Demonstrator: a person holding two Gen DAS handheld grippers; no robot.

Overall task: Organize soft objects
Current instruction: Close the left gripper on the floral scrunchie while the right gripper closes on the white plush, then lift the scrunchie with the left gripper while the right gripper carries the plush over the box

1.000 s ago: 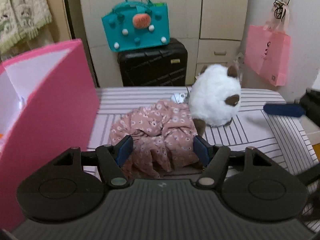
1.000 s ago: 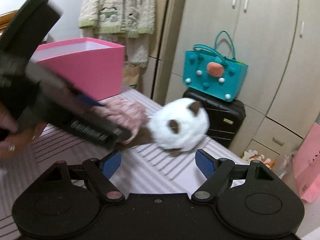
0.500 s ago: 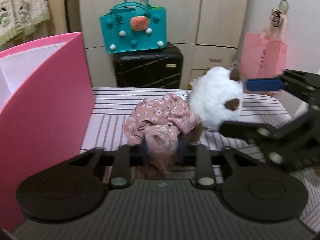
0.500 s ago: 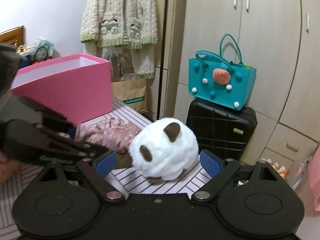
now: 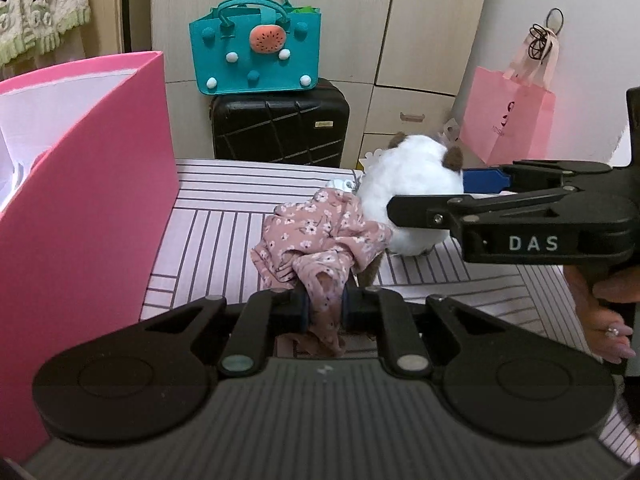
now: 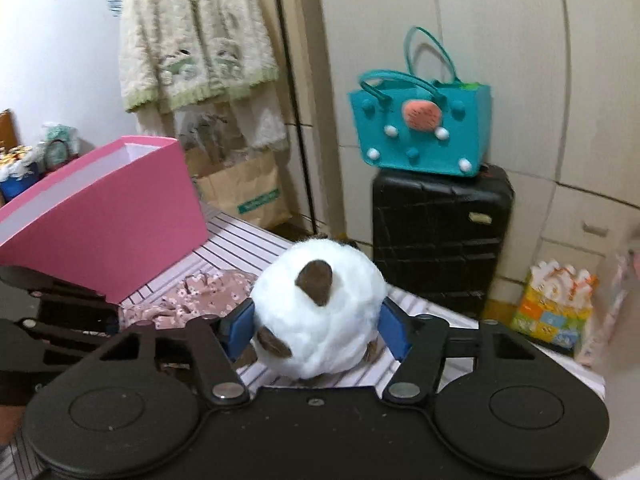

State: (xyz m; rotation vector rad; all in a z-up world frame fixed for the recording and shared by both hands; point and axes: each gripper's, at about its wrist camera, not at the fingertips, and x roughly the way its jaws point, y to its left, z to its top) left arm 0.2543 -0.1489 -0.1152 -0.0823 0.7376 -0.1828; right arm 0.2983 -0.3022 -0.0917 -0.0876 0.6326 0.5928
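Plush toy (image 6: pixel 320 308) between right gripper (image 6: pixel 316 332) pads (touching)

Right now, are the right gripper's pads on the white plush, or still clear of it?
Touching. The right wrist view shows the right gripper with both blue pads pressed into the white plush, fur bulging over them; its jaws have just been closing.

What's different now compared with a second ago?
The left gripper closed on the pink floral cloth, bunching it up. The right gripper swung in around the white plush toy, and its jaws have just been closing on it. The pink box stayed put.
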